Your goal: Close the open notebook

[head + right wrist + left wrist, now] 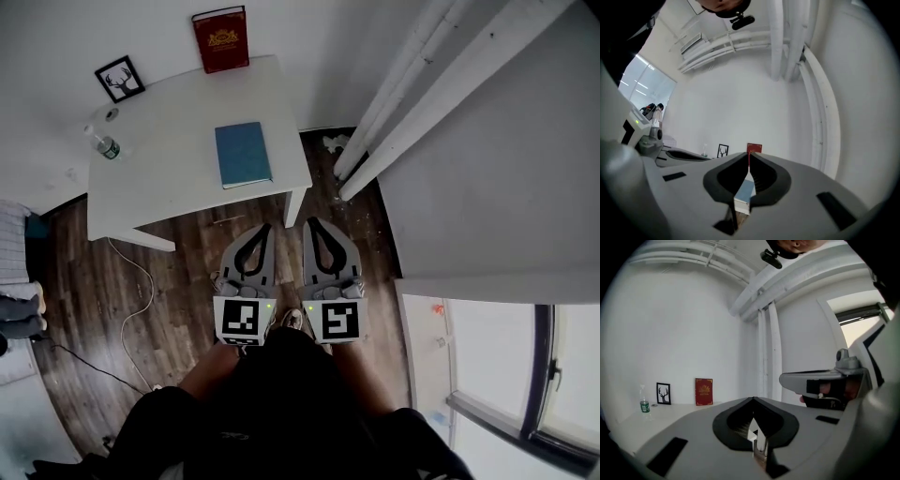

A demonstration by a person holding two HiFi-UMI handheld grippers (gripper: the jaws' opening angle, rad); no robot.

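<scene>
Near the front right corner of the bench [169, 192], lying flat: notebook [243, 155]. Behind it, at the back edge against the wall [56, 37]: book [221, 39], upright. Left of that: framed picture [120, 79]. At the left edge: bottle [105, 145]. Before the bench, over the floor [178, 281], side by side, well apart from the notebook: left claw [262, 228], right claw [312, 223].

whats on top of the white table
On the table: a closed blue notebook lying flat, a red book and a framed deer picture standing against the wall, and a water bottle at the left edge. Whatever lies under the notebook is covered.
</scene>
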